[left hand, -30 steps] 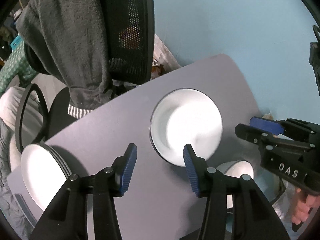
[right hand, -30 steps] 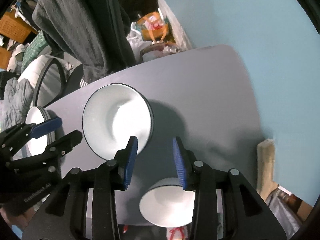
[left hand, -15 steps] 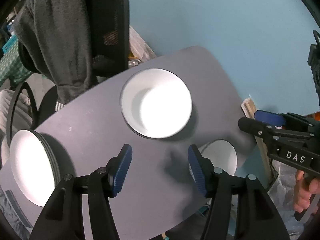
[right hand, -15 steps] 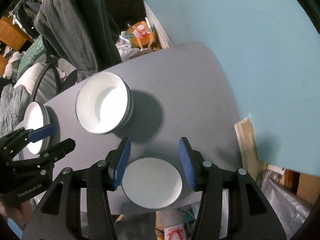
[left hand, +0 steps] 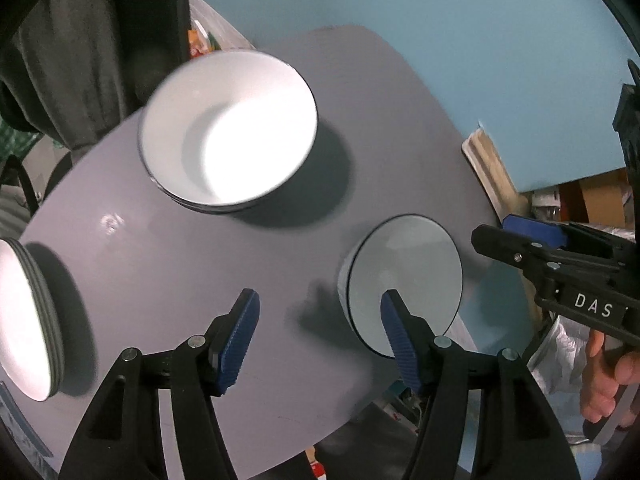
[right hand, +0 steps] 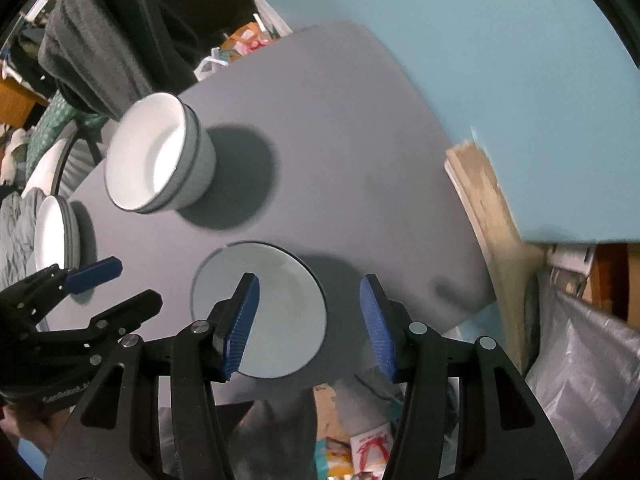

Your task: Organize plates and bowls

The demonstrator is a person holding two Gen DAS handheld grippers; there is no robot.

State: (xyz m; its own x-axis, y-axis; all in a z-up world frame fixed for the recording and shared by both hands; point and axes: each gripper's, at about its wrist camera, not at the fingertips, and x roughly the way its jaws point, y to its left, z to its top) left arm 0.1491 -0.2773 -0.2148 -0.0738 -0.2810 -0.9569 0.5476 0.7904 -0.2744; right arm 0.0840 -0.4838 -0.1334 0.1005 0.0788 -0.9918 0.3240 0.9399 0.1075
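A stack of white bowls [left hand: 228, 132] with dark rims stands on the grey table [left hand: 160, 264]; it also shows in the right wrist view [right hand: 160, 160]. A single white bowl [left hand: 404, 280] sits near the table's front edge, also in the right wrist view [right hand: 280, 308]. A stack of white plates [left hand: 24, 320] lies at the left edge, also in the right wrist view [right hand: 56, 236]. My left gripper [left hand: 320, 336] is open and empty above the table. My right gripper [right hand: 308, 320] is open and empty over the single bowl.
A black office chair draped with a dark grey garment [right hand: 100, 48] stands behind the table. A blue wall [right hand: 480, 60] runs along the right. A wooden board [right hand: 484, 192] leans by the table's right edge, with a plastic bag [right hand: 580, 360] beside it.
Both grippers have pulled back and up from the table and opened wider. The single bowl now sits clear of both, and more of the table's right edge shows.
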